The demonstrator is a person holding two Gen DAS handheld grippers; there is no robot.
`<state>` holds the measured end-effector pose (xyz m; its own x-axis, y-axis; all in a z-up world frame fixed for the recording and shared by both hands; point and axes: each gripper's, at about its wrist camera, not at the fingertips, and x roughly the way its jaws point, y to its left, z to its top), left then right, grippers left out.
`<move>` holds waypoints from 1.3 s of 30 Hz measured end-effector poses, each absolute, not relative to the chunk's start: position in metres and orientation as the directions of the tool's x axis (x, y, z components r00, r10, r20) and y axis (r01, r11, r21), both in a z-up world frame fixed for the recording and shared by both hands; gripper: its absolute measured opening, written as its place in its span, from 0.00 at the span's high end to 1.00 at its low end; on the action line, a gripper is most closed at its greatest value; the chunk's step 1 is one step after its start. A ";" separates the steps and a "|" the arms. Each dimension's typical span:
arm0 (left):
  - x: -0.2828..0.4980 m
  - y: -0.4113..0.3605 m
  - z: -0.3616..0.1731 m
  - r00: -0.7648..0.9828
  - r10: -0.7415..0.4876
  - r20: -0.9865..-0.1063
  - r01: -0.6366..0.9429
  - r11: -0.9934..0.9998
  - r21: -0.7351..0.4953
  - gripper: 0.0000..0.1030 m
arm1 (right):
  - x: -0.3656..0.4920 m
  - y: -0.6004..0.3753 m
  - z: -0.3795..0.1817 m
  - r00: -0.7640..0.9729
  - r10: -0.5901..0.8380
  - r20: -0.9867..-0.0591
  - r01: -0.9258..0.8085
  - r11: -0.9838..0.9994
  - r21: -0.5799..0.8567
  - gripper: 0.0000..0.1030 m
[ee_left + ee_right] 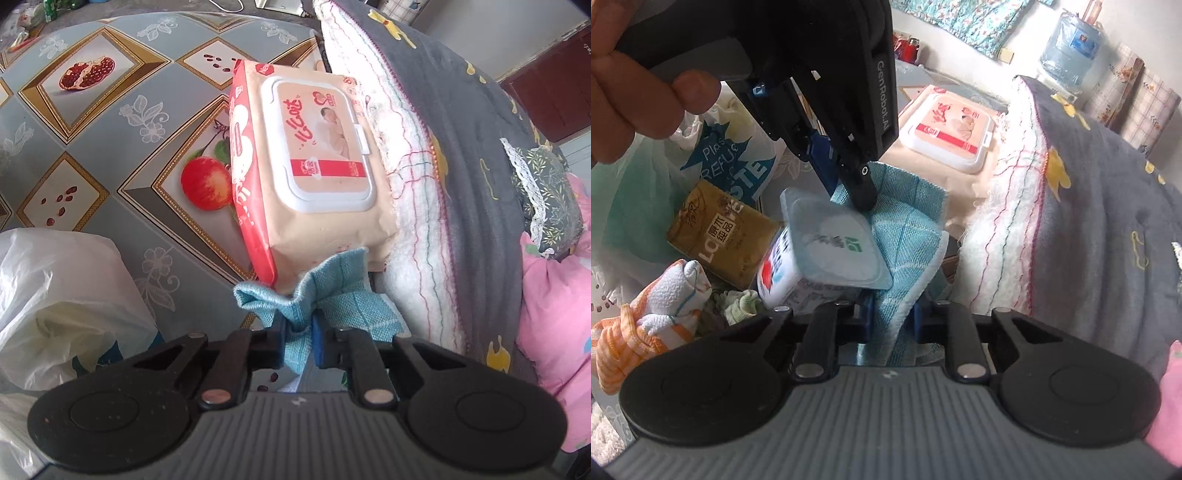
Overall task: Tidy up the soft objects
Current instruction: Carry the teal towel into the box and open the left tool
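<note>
Both grippers are closed on the blue cloth (328, 291): the left gripper (300, 341) pinches one bunched edge, the right gripper (892, 325) another. The cloth lies just ahead of them, before the wipes pack (314, 166). The step looks like folding; next they should lift it together.

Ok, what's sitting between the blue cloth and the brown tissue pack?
A white tissue box with a pale blue top lies between the blue cloth and the brown tissue pack, seen in the right wrist view.

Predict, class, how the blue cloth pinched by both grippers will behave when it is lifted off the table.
The blue cloth is probably floppy: it bunches where the left gripper pinches it and folds at the right gripper. It likely sags between them. Its woven texture suggests it won't slip easily.
</note>
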<state>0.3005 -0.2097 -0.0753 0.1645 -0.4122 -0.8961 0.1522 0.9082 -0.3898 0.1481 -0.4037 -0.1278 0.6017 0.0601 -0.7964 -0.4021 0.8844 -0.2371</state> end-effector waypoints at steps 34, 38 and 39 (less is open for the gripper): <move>0.194 0.124 0.099 0.615 -0.217 -0.758 -0.001 0.961 -0.276 0.86 | 0.120 -0.111 0.031 0.601 0.549 -0.581 -0.547 0.812 0.201 0.85; 0.204 0.181 0.071 0.582 -0.150 -0.799 -0.089 0.965 -0.246 0.86 | 0.139 -0.035 0.000 0.499 0.587 -0.637 -0.575 0.775 0.264 0.85; 0.209 0.192 0.063 0.570 -0.139 -0.810 -0.101 0.966 -0.237 0.86 | 0.143 -0.021 -0.007 0.484 0.585 -0.651 -0.575 0.773 0.268 0.85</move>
<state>0.2087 0.1922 0.0631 0.5699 -0.1389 -0.8099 -0.1015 0.9662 -0.2371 0.1431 -0.0206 -0.0071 0.4839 0.5853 -0.6506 -0.5749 0.7731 0.2680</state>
